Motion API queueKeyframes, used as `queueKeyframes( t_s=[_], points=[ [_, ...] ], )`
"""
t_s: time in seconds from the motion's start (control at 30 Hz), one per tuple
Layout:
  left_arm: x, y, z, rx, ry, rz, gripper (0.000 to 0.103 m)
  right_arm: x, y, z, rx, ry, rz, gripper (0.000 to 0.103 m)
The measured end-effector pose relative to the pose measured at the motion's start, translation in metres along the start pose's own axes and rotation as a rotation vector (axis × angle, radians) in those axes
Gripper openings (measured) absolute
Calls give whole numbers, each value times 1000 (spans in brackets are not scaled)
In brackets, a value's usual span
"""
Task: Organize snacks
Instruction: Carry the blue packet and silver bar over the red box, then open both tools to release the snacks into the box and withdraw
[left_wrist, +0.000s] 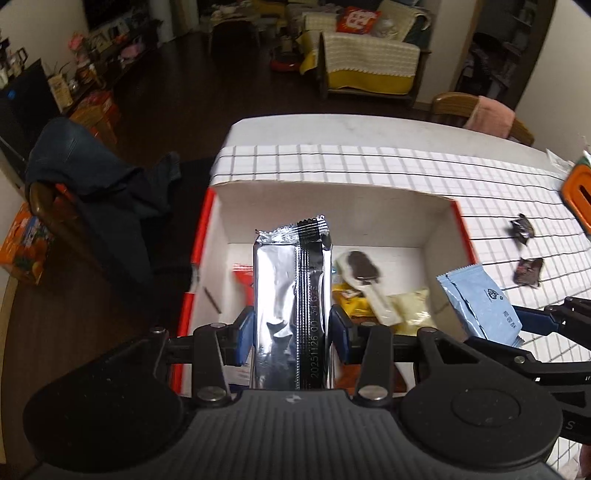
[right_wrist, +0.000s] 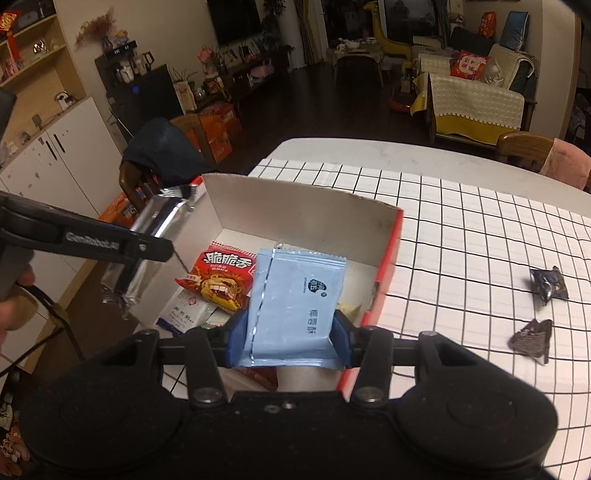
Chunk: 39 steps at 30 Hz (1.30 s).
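My left gripper (left_wrist: 291, 328) is shut on a silver and black foil snack packet (left_wrist: 291, 295), held upright above the near left part of an open red and white cardboard box (left_wrist: 332, 214). The packet also shows in the right wrist view (right_wrist: 155, 221). My right gripper (right_wrist: 290, 336) is shut on a light blue snack packet (right_wrist: 295, 302), held above the box's near right side (right_wrist: 388, 258). Inside the box lie a red snack bag (right_wrist: 218, 277), a white packet (right_wrist: 184, 314), an ice-cream-print packet (left_wrist: 365, 280) and yellow packets (left_wrist: 410, 306).
The box stands on a white table with a black-grid cloth (right_wrist: 461, 240). Two dark small wrapped snacks (right_wrist: 548, 284) (right_wrist: 530, 338) lie on the cloth to the right. An orange object (left_wrist: 576, 192) sits at the far right. A chair with a dark jacket (left_wrist: 92, 173) stands left of the table.
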<state>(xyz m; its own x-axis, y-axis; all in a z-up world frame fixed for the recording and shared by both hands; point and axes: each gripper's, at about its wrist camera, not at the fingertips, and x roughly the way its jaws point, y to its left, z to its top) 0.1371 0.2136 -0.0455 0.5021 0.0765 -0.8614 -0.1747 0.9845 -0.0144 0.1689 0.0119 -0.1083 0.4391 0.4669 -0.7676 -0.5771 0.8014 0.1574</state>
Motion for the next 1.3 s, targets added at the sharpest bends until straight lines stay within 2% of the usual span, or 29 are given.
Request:
queueKeyframes(
  t_s=[0.3,0.63,1.03,1.3],
  points=[
    [39,11,13,34,58,23,42,43,6,10,3,63,-31,47],
    [76,2,6,90,146,31,42,75,15,11,-75,132,-68,46],
    [99,-3,-8,94,216,30,42,90,24,9,-130,172,-71,46],
    [94,-2,-12,79,205,29,42,81,27,9,-133,152,-61,52]
  ],
)
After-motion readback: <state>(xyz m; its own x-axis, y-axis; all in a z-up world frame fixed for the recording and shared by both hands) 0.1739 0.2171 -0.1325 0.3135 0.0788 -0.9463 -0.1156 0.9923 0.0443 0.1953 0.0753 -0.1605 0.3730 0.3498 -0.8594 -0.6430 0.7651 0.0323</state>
